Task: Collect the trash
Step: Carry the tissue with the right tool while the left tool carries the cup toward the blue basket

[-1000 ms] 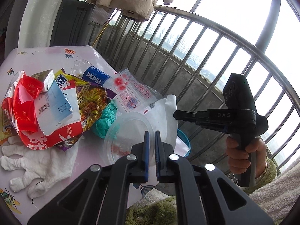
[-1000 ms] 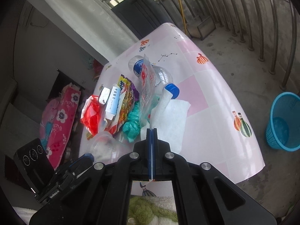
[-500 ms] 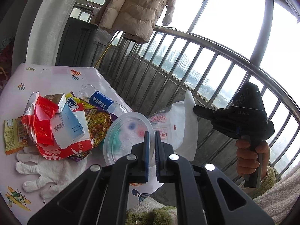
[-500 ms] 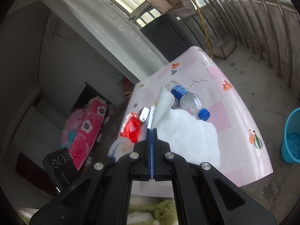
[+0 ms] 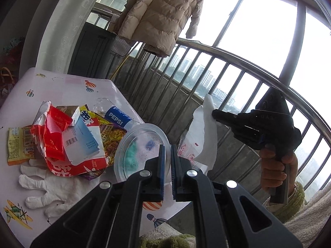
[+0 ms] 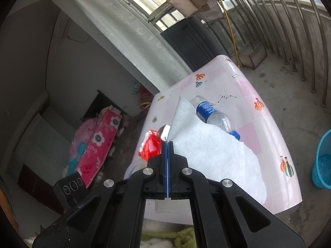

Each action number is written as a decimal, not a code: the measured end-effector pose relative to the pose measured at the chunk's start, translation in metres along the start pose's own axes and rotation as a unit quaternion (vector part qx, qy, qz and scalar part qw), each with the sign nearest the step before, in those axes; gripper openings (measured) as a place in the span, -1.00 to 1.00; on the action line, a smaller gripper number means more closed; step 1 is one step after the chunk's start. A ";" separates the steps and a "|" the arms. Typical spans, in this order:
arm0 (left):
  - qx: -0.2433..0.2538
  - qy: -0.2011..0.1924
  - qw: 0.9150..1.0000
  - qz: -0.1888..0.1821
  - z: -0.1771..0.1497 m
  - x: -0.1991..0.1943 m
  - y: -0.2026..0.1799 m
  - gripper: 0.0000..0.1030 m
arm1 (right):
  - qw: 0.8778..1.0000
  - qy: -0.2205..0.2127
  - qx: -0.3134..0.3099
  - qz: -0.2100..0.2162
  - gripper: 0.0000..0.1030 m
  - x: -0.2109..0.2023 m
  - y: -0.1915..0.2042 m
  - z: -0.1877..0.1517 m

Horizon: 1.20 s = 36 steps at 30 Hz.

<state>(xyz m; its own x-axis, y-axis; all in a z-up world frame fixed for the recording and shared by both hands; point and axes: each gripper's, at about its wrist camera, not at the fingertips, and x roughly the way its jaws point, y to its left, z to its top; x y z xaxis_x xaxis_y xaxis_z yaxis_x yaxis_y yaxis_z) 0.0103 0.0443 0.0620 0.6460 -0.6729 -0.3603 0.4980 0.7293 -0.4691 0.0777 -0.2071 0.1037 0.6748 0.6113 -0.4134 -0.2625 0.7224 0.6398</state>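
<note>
Both loads lifted clear of table (image 6: 269, 128) edge

Wrappers (image 5: 68, 140) piled on desk (image 5: 68, 82) w/ bottle (image 5: 118, 116) behind, glove (image 5: 47, 188) in front; bin (image 6: 323, 161) on floor, right of desk.

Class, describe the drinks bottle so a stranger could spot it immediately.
Find the pink table beside the balcony railing. At the far edge of its litter pile lies a clear plastic bottle on its side. Only it has a blue Pepsi label and blue cap.
</note>
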 end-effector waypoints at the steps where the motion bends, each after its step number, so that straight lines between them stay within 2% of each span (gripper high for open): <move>1: -0.003 -0.006 1.000 0.004 0.000 -0.004 0.003 -0.91 | 1.000 0.001 -0.009 0.005 -1.00 0.004 0.008 0.004; 5: -0.013 -0.030 0.999 0.022 0.003 -0.020 0.016 -0.91 | 0.997 -0.032 -0.058 0.042 -1.00 0.003 0.041 0.023; 7: -0.020 -0.035 0.999 0.029 0.003 -0.024 0.023 -0.91 | 0.996 -0.038 -0.080 0.020 -1.00 0.007 0.047 0.027; 8: -0.025 -0.035 0.999 0.032 0.002 -0.025 0.026 -0.91 | 0.996 -0.025 -0.086 -0.005 -1.00 0.016 0.044 0.026; 10: -0.034 -0.036 0.998 0.033 0.001 -0.025 0.032 -0.91 | 0.996 0.034 -0.059 -0.048 -1.00 0.045 0.021 0.018; 11: -0.038 -0.036 0.998 0.033 0.001 -0.025 0.035 -0.91 | 0.995 0.070 -0.029 -0.059 -1.00 0.059 0.006 0.012; 12: -0.040 -0.035 0.998 0.033 0.001 -0.024 0.037 -0.91 | 0.995 0.086 -0.008 -0.058 -1.00 0.066 -0.004 0.009; 13: -0.041 -0.034 0.998 0.034 0.001 -0.024 0.039 -0.91 | 0.995 0.082 -0.003 -0.053 -1.00 0.062 -0.004 0.006; 17: -0.042 -0.035 0.998 0.033 0.001 -0.028 0.043 -0.91 | 0.999 0.007 -0.050 0.002 -1.00 0.025 0.032 0.019; 18: -0.042 -0.035 0.998 0.031 0.002 -0.028 0.044 -0.91 | 0.998 -0.004 -0.063 0.003 -1.00 0.019 0.039 0.022; 20: -0.042 -0.035 0.998 0.029 0.003 -0.028 0.045 -0.91 | 0.998 -0.003 -0.067 -0.008 -1.00 0.019 0.042 0.028; 21: -0.042 -0.034 0.998 0.027 0.005 -0.028 0.046 -0.91 | 0.999 0.002 -0.053 -0.001 -1.00 0.017 0.038 0.030; 24: -0.036 -0.030 0.998 0.031 0.011 -0.025 0.047 -0.91 | 0.997 -0.034 -0.051 0.049 -1.00 -0.007 0.042 0.038; 26: -0.033 -0.030 0.998 0.032 0.015 -0.023 0.046 -0.91 | 0.995 -0.060 -0.068 0.039 -1.00 -0.017 0.046 0.044; 27: -0.032 -0.031 0.999 0.031 0.018 -0.022 0.045 -0.91 | 0.996 -0.060 -0.064 0.033 -1.00 -0.018 0.042 0.047; 29: -0.026 -0.032 0.999 0.030 0.023 -0.020 0.042 -0.91 | 0.996 -0.056 -0.043 0.047 -1.00 -0.019 0.034 0.051; 32: -0.012 -0.028 0.999 0.026 0.030 -0.014 0.034 -0.91 | 0.993 -0.094 -0.056 0.032 -1.00 -0.037 0.030 0.053; 36: 0.019 -0.009 1.000 0.005 0.044 0.006 0.014 -0.91 | 0.993 -0.120 -0.017 0.009 -1.00 -0.057 -0.003 0.051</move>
<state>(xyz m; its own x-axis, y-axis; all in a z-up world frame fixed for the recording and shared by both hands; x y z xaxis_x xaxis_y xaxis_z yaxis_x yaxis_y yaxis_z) 0.0468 0.0553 0.0889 0.6605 -0.6643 -0.3499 0.5136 0.7397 -0.4348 0.0752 -0.2605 0.1588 0.8138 0.5328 -0.2321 -0.2965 0.7241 0.6227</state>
